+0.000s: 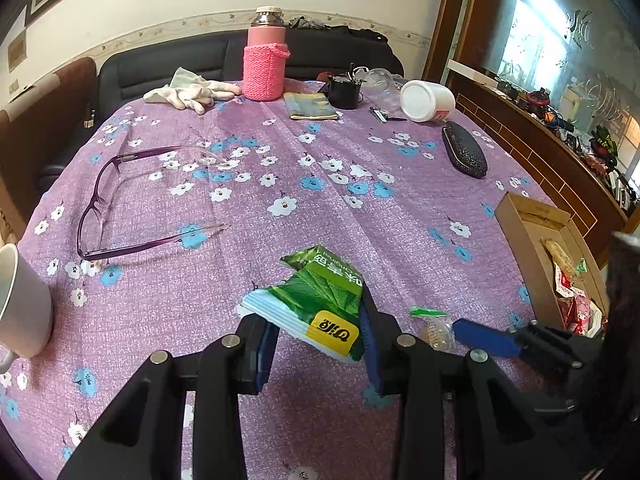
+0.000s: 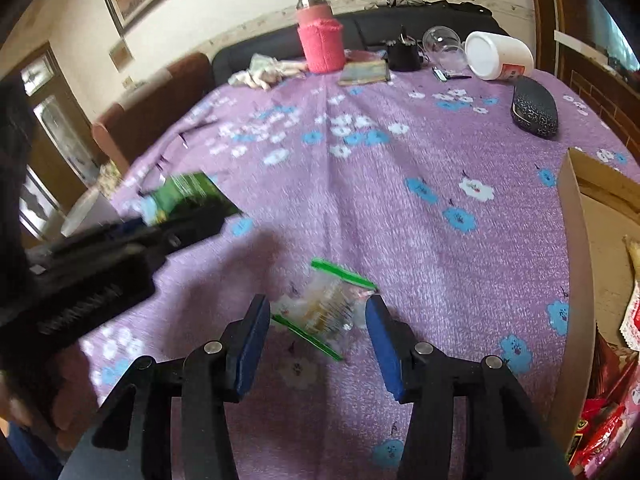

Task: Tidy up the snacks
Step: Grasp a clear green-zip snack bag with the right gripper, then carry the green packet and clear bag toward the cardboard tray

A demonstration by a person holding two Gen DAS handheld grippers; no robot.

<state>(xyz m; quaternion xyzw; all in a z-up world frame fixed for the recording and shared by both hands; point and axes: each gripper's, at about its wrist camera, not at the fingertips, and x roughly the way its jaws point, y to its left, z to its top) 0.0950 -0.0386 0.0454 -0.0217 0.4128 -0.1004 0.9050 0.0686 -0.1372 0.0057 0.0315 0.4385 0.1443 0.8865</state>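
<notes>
Left claw (image 1: pixel 316 344) grips one green packet (image 1: pixel 320 300); right claw (image 2: pixel 316 336) gapes around one clear packet (image 2: pixel 324 308).

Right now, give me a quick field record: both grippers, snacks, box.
left hand-held gripper: shut on green snack packet, lifted off the cloth
right hand-held gripper: open, pads either side of clear snack bag, not pressing
clear snack bag: lying on purple floral tablecloth
cardboard box: at the right edge, holds red-wrapped snacks
snacks not yet boxed: green snack packet, clear snack bag
</notes>
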